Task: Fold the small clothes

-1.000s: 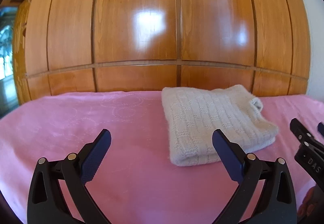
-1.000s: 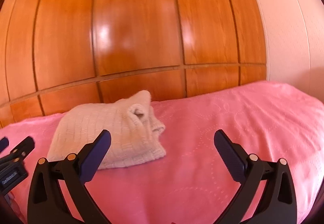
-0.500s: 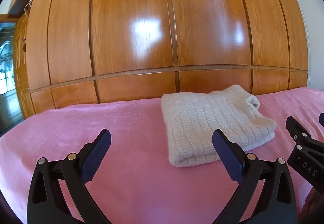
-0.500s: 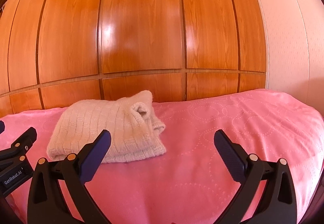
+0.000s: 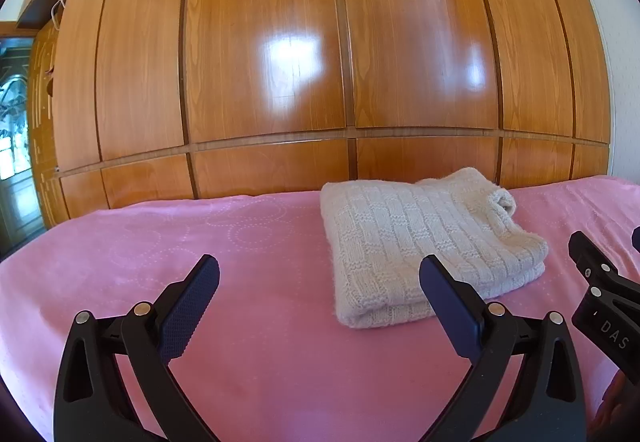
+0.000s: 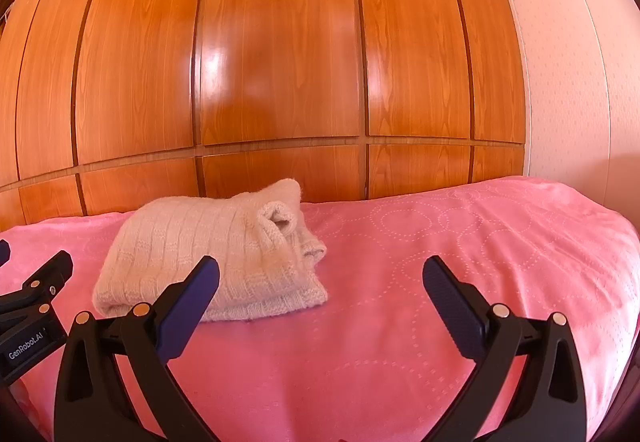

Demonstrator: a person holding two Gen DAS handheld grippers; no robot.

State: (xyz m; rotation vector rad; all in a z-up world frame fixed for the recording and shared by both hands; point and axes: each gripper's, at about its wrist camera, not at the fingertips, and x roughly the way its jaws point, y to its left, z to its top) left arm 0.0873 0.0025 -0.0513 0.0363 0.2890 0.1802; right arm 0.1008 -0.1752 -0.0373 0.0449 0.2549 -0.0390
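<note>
I see both my left tool and right tool spread wide, empty; the folded knit sweater lies on the pink bedspread before wooden wardrobe doors, unobstructed.

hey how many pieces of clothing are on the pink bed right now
1: a cream knit sweater, folded, lying on the pink bedspread near the wooden wardrobe. Whether the fold hides anything cannot be seen.

left gripper: jaws spread wide, holding nothing | right gripper: jaws spread wide, holding nothing | both level, side by side
</note>
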